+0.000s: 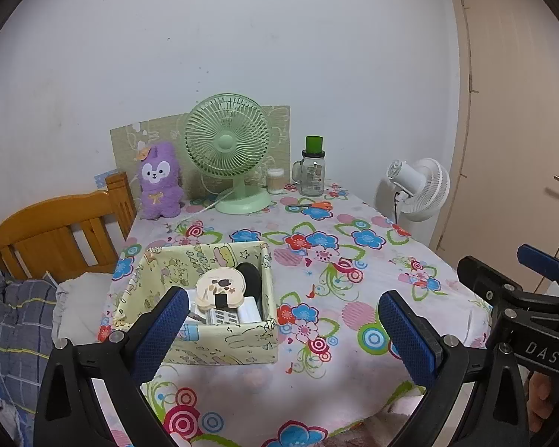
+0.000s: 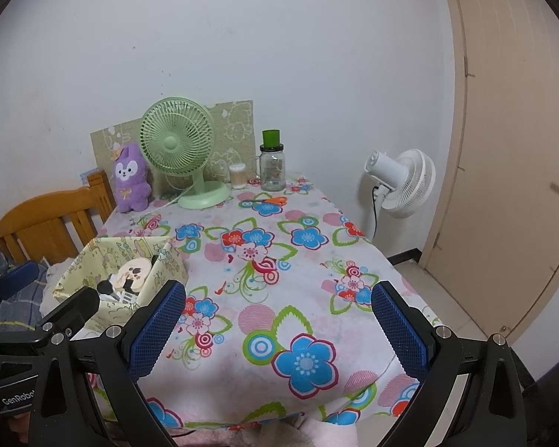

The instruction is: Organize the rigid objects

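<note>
A pale yellow fabric box [image 1: 238, 341] with cartoon print stands on the flowered tablecloth [image 1: 354, 298] at front left; it also shows in the right wrist view [image 2: 104, 313]. Inside lie a beige round mirror [image 1: 221, 287], a black round item [image 1: 250, 277], a remote [image 1: 225, 316] and white items. My left gripper [image 1: 283, 327] is open and empty, just in front of the box. My right gripper [image 2: 277, 320] is open and empty over the table's front edge, to the right of the box. Orange-handled scissors [image 1: 311, 206] lie at the back.
At the back stand a green desk fan [image 1: 227, 149], a purple plush rabbit [image 1: 159, 182], a glass jar with green lid [image 1: 312, 171] and a cotton-swab jar [image 1: 275, 180]. A wooden bed frame [image 1: 56, 234] is on the left, a white floor fan [image 1: 421, 190] and door on the right.
</note>
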Available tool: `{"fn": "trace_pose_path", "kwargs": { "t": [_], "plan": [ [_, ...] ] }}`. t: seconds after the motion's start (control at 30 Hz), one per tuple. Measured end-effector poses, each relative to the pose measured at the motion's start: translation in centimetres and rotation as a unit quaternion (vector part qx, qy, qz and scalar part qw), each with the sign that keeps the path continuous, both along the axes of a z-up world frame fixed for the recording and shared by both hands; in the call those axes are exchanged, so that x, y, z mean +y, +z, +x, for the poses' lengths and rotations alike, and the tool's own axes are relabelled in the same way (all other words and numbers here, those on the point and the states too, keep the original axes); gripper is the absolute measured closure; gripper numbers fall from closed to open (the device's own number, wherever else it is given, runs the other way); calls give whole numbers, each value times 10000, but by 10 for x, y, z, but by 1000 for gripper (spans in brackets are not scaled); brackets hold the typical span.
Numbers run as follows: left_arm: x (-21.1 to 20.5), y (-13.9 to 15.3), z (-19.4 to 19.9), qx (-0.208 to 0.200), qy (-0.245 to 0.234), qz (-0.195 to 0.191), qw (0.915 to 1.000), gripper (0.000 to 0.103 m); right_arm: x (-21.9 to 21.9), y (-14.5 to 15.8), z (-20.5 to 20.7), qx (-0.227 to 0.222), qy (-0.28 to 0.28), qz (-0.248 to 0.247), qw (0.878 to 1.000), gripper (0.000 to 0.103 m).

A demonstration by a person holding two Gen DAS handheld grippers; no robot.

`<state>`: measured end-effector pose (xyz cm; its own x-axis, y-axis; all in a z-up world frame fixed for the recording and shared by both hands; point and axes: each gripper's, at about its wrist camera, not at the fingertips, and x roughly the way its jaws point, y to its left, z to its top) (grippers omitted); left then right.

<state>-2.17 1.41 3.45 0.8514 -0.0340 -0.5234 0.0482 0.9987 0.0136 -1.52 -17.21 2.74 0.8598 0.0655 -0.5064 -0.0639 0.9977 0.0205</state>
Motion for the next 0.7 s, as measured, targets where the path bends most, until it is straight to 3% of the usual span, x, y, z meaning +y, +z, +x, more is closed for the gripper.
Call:
{"fn": "trace_pose_path", "kwargs": {
  "t": [0.7],
  "plan": [
    [1,-6,34,143,62,-14,9999,0,-1,-6,33,-88,-42,-33,9999,2]
  ]
}}
